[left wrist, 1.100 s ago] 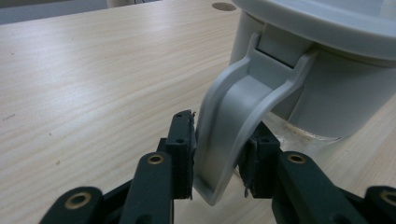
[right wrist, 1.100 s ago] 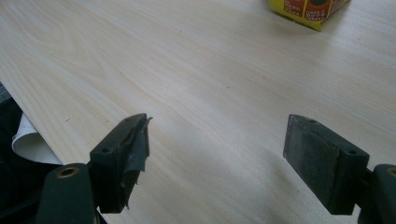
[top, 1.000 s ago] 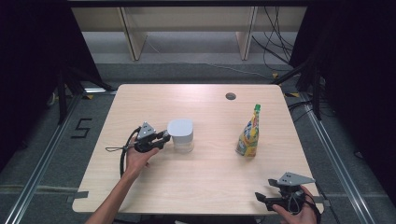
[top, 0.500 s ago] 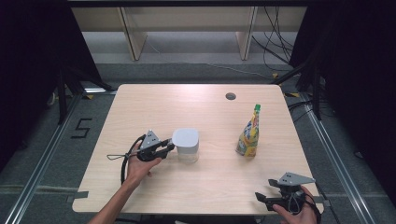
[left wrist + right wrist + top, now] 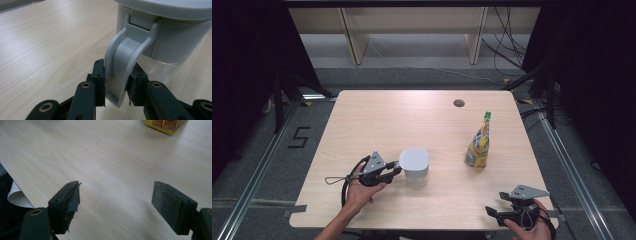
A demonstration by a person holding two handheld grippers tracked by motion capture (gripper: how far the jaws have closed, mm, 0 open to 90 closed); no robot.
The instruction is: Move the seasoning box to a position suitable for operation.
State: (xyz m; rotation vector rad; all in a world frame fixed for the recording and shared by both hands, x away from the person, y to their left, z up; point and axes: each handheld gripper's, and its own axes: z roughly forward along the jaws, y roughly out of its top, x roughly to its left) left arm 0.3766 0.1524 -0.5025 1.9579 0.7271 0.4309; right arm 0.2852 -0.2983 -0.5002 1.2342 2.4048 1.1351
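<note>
A clear pitcher with a grey lid (image 5: pixel 414 162) stands on the wooden table (image 5: pixel 412 115), left of centre and towards the front. My left gripper (image 5: pixel 394 172) comes at it from the left and is shut on its grey handle (image 5: pixel 125 60). In the left gripper view the left gripper (image 5: pixel 117 75) has a pad pressed on each side of that handle. At the front right corner my right gripper (image 5: pixel 492 214) is held low over the table. Its jaws are open, and the right gripper (image 5: pixel 116 192) has bare wood between them.
A yellow stand-up pouch with a green cap (image 5: pixel 478 147) stands right of centre, and its bottom corner (image 5: pixel 165 125) lies ahead of the right gripper. A round cable hole (image 5: pixel 458 103) sits near the far edge. Shelving and cables lie beyond the table.
The left gripper has drawn the pitcher towards the front of the table and a little to the right. The right gripper and the pouch have stayed where they were.
</note>
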